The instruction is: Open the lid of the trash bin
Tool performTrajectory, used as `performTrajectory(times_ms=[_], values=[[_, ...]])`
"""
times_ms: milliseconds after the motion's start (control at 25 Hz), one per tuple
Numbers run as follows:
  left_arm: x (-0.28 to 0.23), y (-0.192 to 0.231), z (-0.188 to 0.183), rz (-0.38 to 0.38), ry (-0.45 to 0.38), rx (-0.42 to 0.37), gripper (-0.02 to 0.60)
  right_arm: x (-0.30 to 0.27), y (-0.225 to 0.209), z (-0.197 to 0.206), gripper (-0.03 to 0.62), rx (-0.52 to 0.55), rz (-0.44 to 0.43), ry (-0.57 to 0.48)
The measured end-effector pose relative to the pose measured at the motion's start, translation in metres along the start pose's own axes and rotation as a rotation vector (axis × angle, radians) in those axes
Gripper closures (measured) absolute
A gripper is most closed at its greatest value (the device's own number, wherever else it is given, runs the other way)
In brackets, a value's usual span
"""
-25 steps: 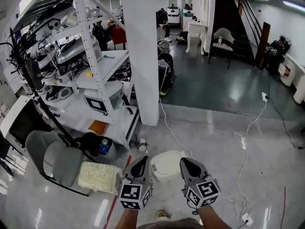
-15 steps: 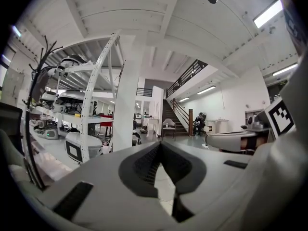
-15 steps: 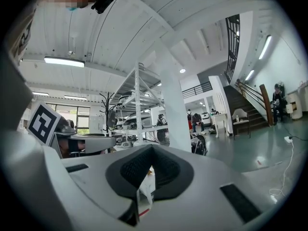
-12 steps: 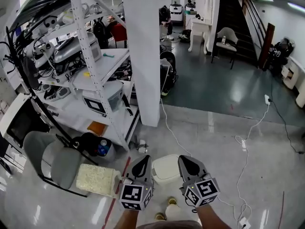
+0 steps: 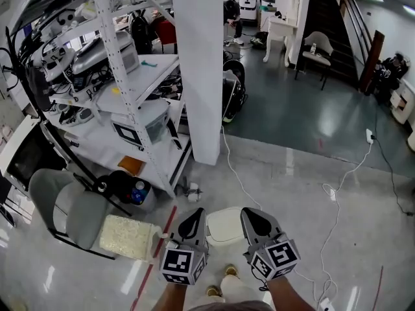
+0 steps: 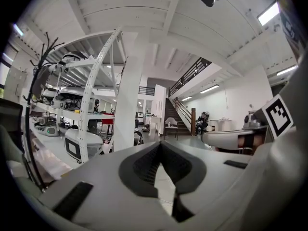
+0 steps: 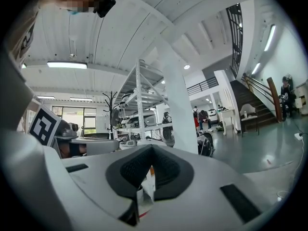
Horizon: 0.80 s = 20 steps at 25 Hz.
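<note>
The white bin [image 5: 226, 226], lid down, sat on the floor [image 5: 295, 193], below and just far of the gap between both claws. The left claw [image 5: 192, 224] and right claw [image 5: 253, 221] flanked it, seemingly equally near, each with tips together, holding nothing.

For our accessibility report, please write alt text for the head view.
A grey left gripper and right gripper, jaws shut and empty, hover over a closed white plastic trash bin on the floor. A white square pillar and cluttered white metal shelves stand behind.
</note>
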<state>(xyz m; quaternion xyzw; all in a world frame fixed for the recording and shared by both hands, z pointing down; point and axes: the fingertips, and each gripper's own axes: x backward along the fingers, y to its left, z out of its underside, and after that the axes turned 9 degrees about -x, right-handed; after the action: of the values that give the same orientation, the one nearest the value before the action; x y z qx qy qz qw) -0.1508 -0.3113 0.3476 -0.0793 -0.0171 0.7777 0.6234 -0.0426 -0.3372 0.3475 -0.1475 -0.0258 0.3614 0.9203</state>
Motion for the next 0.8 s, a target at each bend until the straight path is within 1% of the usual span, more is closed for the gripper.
performTrajectory(times_ms=[160,320,640,800], values=[[-0.013,0.002,0.013,-0.005,0.020,0.002,0.594,-0.011,-0.010,0.002,0.560,0.006,-0.013,0.009],[-0.025,0.002,0.032,-0.009,0.042,0.018,0.595,-0.019,-0.022,0.014,0.560,-0.009,-0.021,0.022],[-0.056,0.001,0.076,-0.018,0.070,0.030,0.595,-0.038,-0.049,0.057,0.560,-0.039,-0.021,0.059],[-0.060,-0.002,0.106,-0.012,0.124,0.042,0.595,-0.044,-0.063,0.086,0.560,-0.058,-0.009,0.087]])
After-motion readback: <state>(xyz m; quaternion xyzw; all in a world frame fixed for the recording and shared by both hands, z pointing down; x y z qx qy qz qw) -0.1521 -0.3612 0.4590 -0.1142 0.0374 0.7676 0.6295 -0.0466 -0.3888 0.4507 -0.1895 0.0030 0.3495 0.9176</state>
